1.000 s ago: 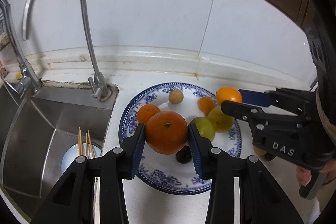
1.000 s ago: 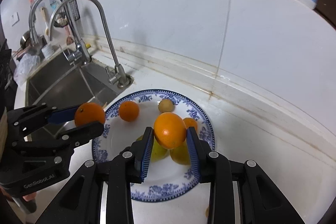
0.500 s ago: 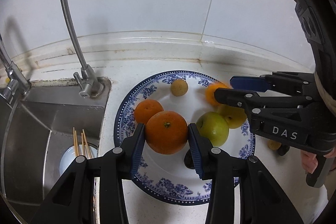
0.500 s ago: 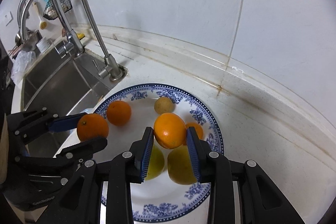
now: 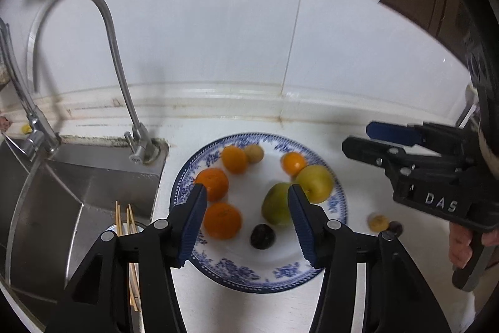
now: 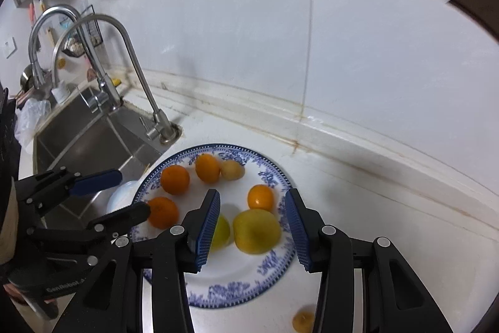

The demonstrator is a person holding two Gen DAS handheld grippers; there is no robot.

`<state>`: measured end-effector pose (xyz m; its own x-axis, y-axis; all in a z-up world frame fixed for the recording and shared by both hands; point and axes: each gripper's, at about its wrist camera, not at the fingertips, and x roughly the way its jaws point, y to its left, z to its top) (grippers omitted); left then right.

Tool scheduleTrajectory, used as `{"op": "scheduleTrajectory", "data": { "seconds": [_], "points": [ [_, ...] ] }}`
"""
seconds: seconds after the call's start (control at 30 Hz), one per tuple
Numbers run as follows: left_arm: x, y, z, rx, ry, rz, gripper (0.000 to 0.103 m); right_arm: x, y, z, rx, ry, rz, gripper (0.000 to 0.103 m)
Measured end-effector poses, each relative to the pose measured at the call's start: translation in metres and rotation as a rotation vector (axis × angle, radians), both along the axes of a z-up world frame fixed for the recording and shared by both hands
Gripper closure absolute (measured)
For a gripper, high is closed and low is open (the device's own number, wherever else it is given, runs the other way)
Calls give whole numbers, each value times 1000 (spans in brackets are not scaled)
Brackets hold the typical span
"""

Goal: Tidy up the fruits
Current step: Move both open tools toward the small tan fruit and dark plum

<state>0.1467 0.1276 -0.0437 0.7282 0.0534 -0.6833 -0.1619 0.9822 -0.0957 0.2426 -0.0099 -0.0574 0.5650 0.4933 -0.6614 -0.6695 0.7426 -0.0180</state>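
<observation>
Since the small yellow fruit (image 5: 377,222) and a dark one (image 5: 395,227) lie off the blue-patterned plate (image 5: 249,278), just beside its right rim, I judge my right gripper (image 5: 358,136) nearer; my left gripper (image 5: 246,222) hovers above the plate. Both stand wide and empty. Oranges (image 5: 222,220) and green fruits (image 5: 277,206) lie on the plate; nothing blocks.

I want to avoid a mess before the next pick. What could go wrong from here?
The small yellow fruit and dark fruit lie off the plate, close beside the right tongs, and may get knocked away. The plate also sits close to the sink, so a pushed orange might roll in.
</observation>
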Motion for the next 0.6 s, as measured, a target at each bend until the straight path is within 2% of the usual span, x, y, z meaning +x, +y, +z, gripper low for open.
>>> {"op": "scheduleTrajectory", "data": {
  "seconds": [0.33, 0.43, 0.5, 0.6],
  "points": [
    [-30, -37, 35, 25, -110, -35, 43, -35, -48, 28, 65, -78, -58, 58],
    [-36, -51, 39, 31, -131, -61, 41, -43, -65, 33, 78, -97, -80, 57],
    [-39, -61, 39, 38, -143, -83, 38, -48, -75, 35, 85, -105, -98, 52],
    [-42, -71, 38, 36, -150, -106, 38, -55, -88, 35, 87, -121, -115, 52]
  ]
}}
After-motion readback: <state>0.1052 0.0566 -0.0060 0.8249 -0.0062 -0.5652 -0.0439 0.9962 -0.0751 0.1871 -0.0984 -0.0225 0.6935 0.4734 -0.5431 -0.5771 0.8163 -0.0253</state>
